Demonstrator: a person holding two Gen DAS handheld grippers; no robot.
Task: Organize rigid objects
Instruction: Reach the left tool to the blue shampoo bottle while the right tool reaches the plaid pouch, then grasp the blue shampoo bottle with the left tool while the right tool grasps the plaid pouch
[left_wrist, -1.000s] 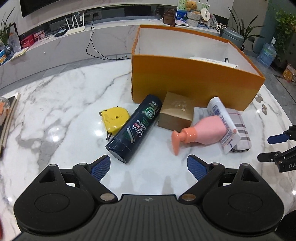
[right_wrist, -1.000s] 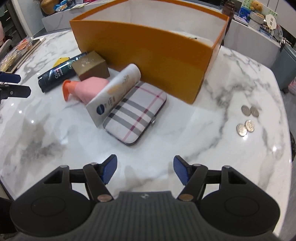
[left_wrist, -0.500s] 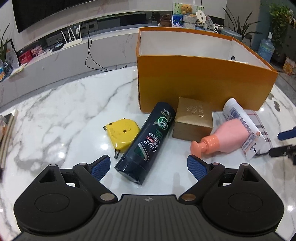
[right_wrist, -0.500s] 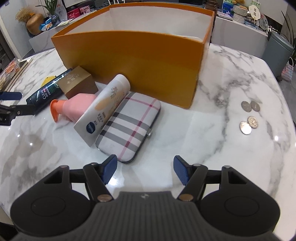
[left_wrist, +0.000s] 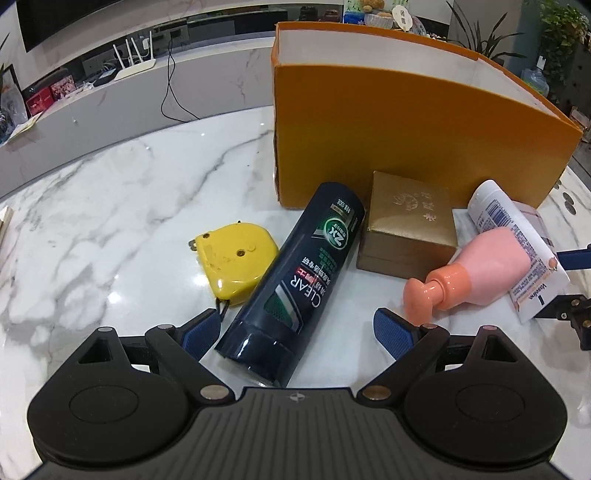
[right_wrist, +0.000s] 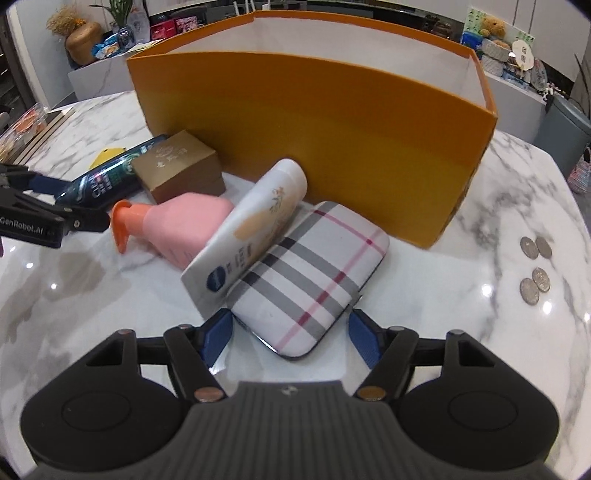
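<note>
Left wrist view. The left gripper (left_wrist: 297, 330) hangs low over the marble table (left_wrist: 92, 221) with its jaws set wide; the pads press on nothing. The cap end of the dark shampoo bottle (left_wrist: 295, 284) lies between the blue pads, nearer the left one, with a clear gap to the other. The landmark is the orange box (left_wrist: 406, 122), standing open-topped at the far side of the table. The shampoo bottle lies flat just in front of the box's near left corner, angled away from it. A yellow tape measure (left_wrist: 232, 258) lies beside the bottle, on the side away from the box's front wall, touching or nearly touching it. A gold box (left_wrist: 408, 229) sits close against the front wall. A pink pump bottle (left_wrist: 469, 277) lies in front of that wall, nozzle pointing away from it, with a white tube (left_wrist: 517, 243) resting across it. The tip of the right gripper shows at the frame's right edge.

Right wrist view. The right gripper (right_wrist: 290, 338) has its jaws opening, and the near end of a plaid case (right_wrist: 314, 280) sits between the pads; no firm contact is visible. The case lies flat before the orange box (right_wrist: 332, 140), with the white tube (right_wrist: 251, 236) leaning on its edge. Four coins (right_wrist: 535, 266) lie off the box's right corner.
</note>
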